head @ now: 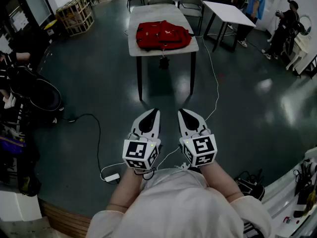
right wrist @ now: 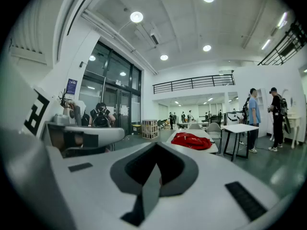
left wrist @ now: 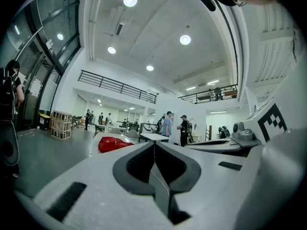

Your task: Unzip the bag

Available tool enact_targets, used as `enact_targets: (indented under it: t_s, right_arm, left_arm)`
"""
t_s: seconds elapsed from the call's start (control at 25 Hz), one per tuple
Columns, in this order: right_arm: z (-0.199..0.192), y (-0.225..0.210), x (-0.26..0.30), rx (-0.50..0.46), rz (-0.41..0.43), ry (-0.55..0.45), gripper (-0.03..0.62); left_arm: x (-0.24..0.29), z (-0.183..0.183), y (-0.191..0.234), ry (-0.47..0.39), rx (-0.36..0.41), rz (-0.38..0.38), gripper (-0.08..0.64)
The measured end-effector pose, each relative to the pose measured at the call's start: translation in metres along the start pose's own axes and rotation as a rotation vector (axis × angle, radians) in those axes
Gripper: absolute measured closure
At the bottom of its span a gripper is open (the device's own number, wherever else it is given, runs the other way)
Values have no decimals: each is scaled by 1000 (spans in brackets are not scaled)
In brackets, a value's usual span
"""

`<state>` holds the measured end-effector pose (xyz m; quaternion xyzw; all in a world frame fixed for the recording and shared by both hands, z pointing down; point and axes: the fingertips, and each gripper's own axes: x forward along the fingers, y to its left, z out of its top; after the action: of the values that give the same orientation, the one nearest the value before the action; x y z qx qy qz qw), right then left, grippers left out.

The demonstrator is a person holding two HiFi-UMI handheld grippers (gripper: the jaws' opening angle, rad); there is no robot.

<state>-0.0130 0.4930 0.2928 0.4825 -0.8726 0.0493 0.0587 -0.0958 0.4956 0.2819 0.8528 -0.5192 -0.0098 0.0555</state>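
Dark glossy floor [head: 247, 98] fills a big hall. At the upper centre of the head view a table [head: 148, 14] carries the red bag [head: 163, 35], which lies flat at its near end, well apart from both grippers. The left gripper [head: 152, 114] and right gripper [head: 184, 114] sit side by side at the lower centre, over the floor, pointing toward the table. Each one's fingers are pressed together at the tips with nothing between them. The left gripper view shows the bag [left wrist: 114, 143] left of the fingertips. The right gripper view shows the bag [right wrist: 192, 140] right of them.
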Motion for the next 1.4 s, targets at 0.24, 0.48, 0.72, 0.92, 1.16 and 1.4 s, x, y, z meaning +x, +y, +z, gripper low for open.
enact_targets:
  t_s: [0.24, 0.48, 0.72, 0.92, 1.16, 1.4]
  right_arm:
    - [-5, -3, 8, 17, 3, 11, 566]
    - [-12, -7, 13, 40, -10, 28, 566]
    - [-22, -16, 21, 93, -22, 36, 566]
    - [-25, -35, 39, 116, -6, 36, 565]
    - [-31, -65, 86, 125, 54, 57, 565]
    - [-24, -130, 139, 120, 121, 84, 565]
  left_arm:
    - [5, -4, 7, 2, -17, 12, 538]
    - [6, -10, 11, 3, -44, 11, 538]
    - [10, -14, 16, -6, -79, 19, 538]
    - [26, -20, 25, -6, -91, 50, 538]
    - [70, -23, 47, -19, -112, 92, 538]
    - [154, -22, 59, -13, -107, 140, 538]
